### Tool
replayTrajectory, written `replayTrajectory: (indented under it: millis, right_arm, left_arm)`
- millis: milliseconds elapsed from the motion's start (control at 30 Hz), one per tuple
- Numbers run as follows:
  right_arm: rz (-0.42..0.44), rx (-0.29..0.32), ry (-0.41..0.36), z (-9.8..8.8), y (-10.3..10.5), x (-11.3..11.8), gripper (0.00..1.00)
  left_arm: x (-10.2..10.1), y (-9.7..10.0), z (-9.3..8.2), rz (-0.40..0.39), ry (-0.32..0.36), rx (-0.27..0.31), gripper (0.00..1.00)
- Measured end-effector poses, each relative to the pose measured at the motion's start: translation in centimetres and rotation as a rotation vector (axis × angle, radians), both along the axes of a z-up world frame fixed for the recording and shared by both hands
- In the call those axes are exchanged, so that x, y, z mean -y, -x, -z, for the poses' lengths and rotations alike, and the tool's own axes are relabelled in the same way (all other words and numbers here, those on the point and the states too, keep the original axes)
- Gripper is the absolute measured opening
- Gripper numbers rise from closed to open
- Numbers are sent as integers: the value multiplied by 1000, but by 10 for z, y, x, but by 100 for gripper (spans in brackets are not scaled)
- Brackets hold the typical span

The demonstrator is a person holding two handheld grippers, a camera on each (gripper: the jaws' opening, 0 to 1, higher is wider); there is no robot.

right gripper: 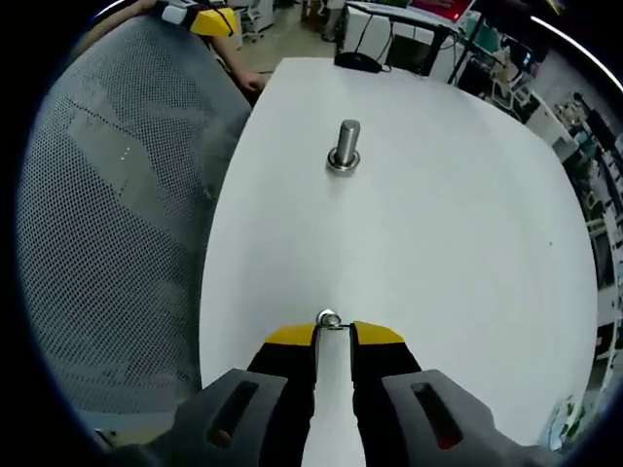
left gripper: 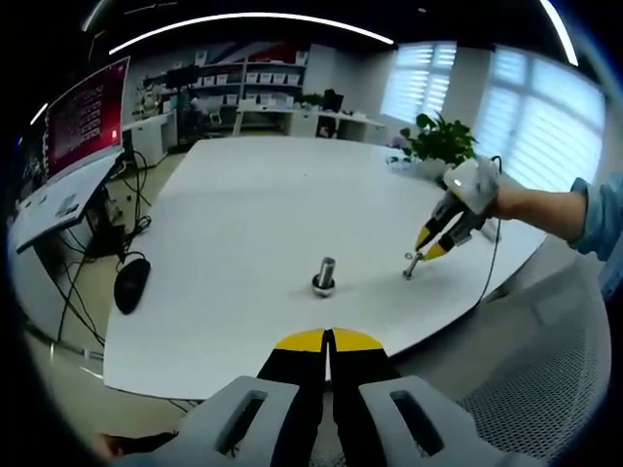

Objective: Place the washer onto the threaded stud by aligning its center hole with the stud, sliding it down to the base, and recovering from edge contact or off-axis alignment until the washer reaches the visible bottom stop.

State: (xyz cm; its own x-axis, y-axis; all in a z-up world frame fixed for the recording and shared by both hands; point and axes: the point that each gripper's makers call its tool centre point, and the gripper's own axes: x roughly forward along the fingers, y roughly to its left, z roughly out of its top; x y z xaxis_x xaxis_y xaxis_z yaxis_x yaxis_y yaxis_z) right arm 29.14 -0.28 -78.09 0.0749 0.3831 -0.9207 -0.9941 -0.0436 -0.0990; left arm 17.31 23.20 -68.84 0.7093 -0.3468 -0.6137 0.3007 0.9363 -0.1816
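A short threaded stud (left gripper: pixel 324 272) stands upright on its round base in the middle of the white table (left gripper: pixel 243 214). In the left gripper view my left gripper (left gripper: pixel 328 340) hangs over the near table edge, jaws pressed together with nothing between them. To the right of the stud, my right gripper (left gripper: pixel 425 253) points down at the table with a small metal washer (left gripper: pixel 411 264) at its tips. In the right gripper view that washer (right gripper: pixel 329 318) is pinched between the yellow tips of my right gripper (right gripper: pixel 331 329), low over the table and well short of the stud (right gripper: pixel 345 146). The left gripper (right gripper: pixel 209 17) shows at the top left.
A grey mesh chair (right gripper: pixel 117 195) stands against the table edge beside my right gripper. A black mouse (left gripper: pixel 131 282) lies at the table's left edge near a monitor (left gripper: pixel 88 117). A potted plant (left gripper: pixel 443 141) stands at the far right corner. A hand and blue sleeve (left gripper: pixel 594 219) hold the right gripper.
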Motion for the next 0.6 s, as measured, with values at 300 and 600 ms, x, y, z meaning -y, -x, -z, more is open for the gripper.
replayTrajectory:
  millis: [300,600]
  right_arm:
    - [-58,17,53,-2,-3,-2,14]
    - [-95,2,128,4,0,-2,14]
  left_arm:
    - [0,-1,-1,-1,0,4,0]
    - [0,-1,-1,-4,3,8,0]
